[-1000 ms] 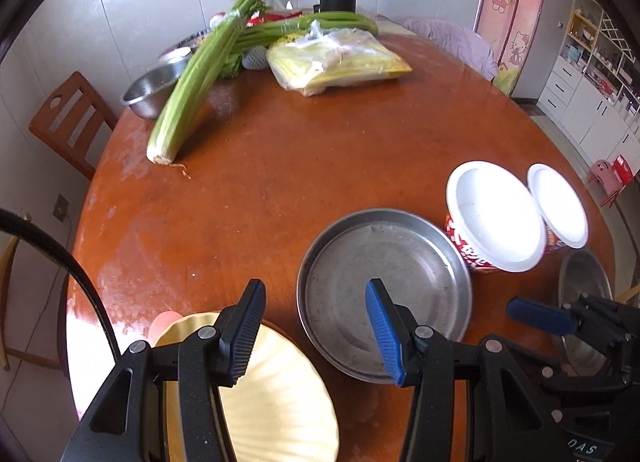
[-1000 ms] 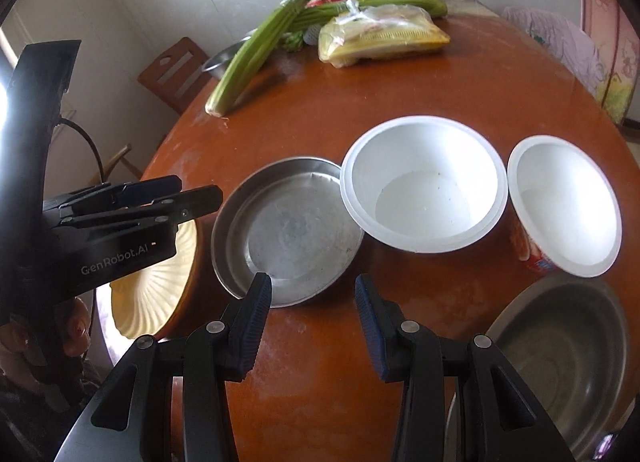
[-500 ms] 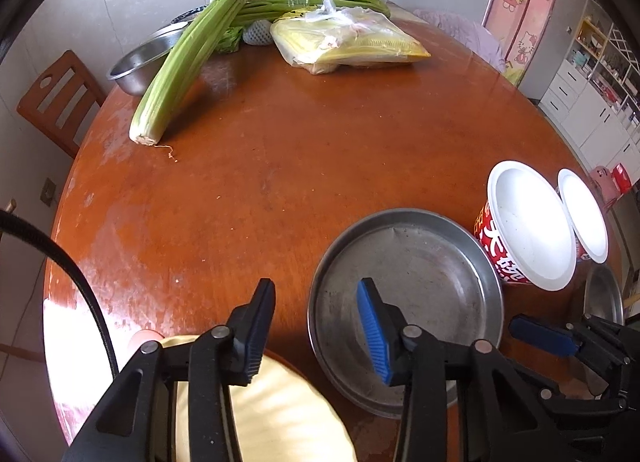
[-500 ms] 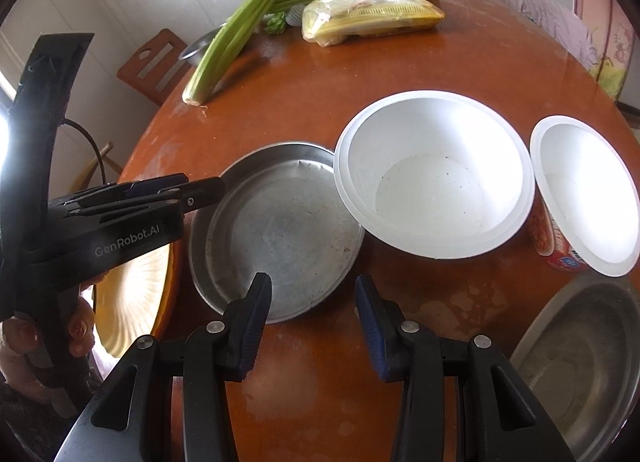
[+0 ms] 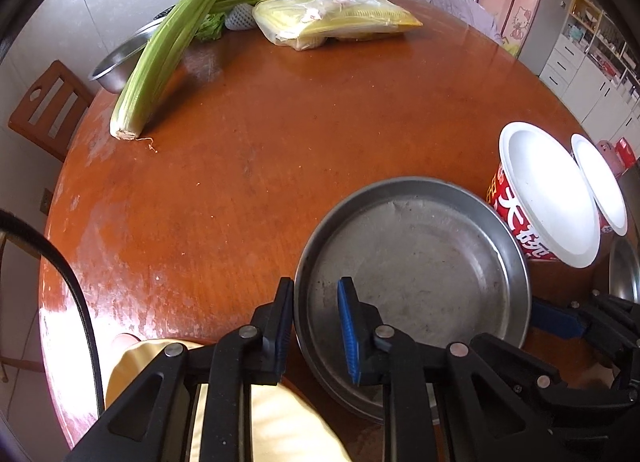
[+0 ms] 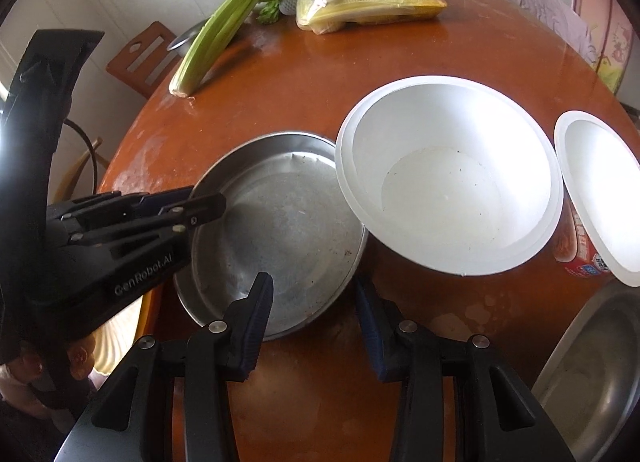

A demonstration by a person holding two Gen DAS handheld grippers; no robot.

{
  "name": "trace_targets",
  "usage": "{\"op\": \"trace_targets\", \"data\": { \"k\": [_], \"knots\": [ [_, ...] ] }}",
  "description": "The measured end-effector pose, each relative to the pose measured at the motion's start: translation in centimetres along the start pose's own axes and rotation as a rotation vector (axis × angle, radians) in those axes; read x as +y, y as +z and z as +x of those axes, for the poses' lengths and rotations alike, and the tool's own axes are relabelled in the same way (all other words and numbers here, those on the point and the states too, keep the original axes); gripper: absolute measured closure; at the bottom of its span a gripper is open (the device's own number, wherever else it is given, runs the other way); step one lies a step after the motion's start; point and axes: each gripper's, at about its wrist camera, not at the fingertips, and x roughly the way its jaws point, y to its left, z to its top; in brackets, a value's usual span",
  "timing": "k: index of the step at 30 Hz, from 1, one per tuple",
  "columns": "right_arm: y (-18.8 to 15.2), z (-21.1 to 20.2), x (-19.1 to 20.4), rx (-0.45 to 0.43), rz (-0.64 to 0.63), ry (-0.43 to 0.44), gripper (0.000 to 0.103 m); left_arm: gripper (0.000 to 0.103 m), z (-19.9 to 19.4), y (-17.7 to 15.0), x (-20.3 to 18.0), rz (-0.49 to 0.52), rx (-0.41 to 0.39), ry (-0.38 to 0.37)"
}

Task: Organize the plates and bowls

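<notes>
The left gripper (image 5: 314,326) tilts steeply down, its jaws closed on the near-left rim of the steel plate (image 5: 420,270), one finger outside, one inside. The right gripper (image 6: 314,318) also tilts down, jaws parted astride the plate's near-right rim; whether the pads touch it seems doubtful. The round plate lies flat on the near part of the brown surface (image 5: 260,165). Just right stands a white bowl (image 6: 452,185), overlapping the plate's rim.

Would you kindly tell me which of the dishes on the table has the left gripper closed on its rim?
The shallow round steel plate: the left gripper pinches its near-left rim. The two white bowls beside it are untouched.
</notes>
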Motion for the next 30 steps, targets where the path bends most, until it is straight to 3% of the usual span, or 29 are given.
{"op": "trace_targets", "data": {
  "k": [12,30],
  "knots": [
    [0.1,0.2,0.4,-0.017,-0.019,-0.037,0.058,0.080,0.3,0.0,-0.1,-0.024,0.011,0.018],
    [-0.4,-3.5,2.4,-0.092,-0.075,0.010,0.057,0.080,-5.3,-0.7,2.0,-0.088,-0.120,-0.018]
  ]
}}
